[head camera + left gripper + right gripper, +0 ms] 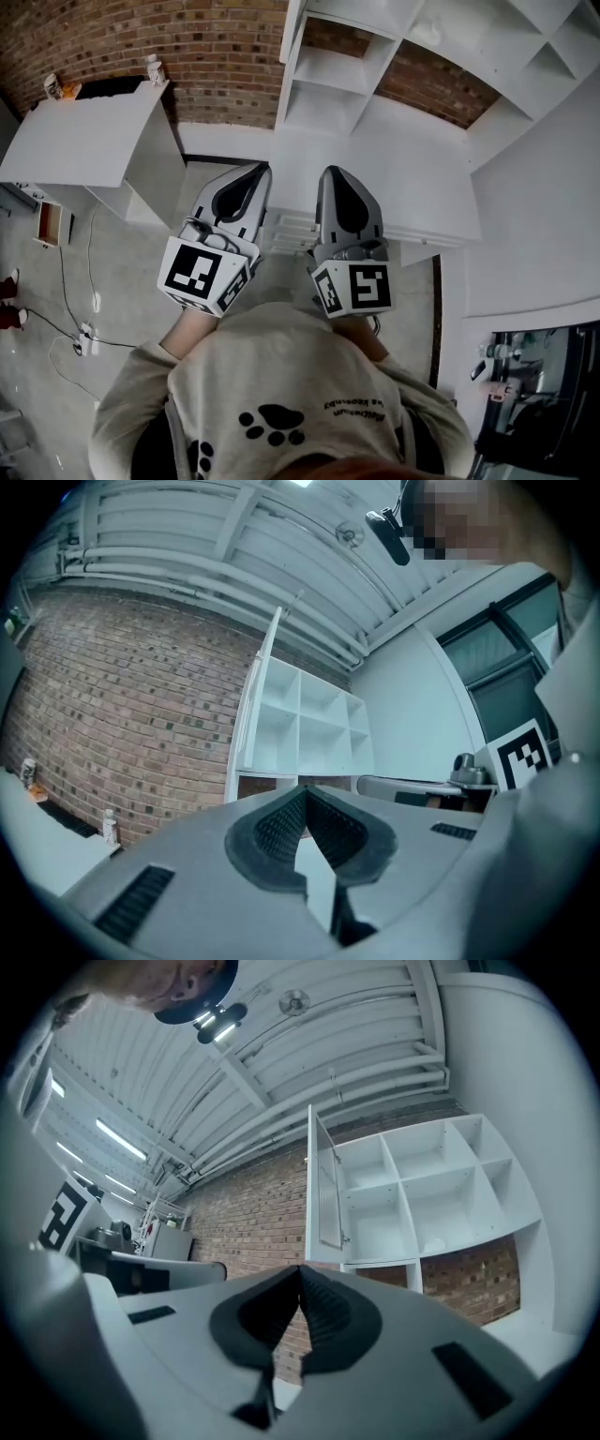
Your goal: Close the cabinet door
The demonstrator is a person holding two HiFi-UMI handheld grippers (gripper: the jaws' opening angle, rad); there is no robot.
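Note:
The white cabinet [349,67] hangs on a brick wall, and its open shelf compartments show in all three views. Its door [323,1190] stands swung out at the cabinet's left side, seen nearly edge-on as door [255,705] in the left gripper view. My left gripper [257,172] and right gripper [331,174] are held side by side in front of my chest. Both point toward the cabinet and are well short of it. The left gripper [305,794] and right gripper [300,1274] each have their ribbed pads meeting at the tip, with nothing between them. Neither touches the door.
A white counter [412,178] runs under the cabinet. A low white unit [89,141] at the left carries small bottles [155,67]. Cables and a power strip [86,342] lie on the floor at the left. A white wall [553,206] and dark equipment [544,403] stand at the right.

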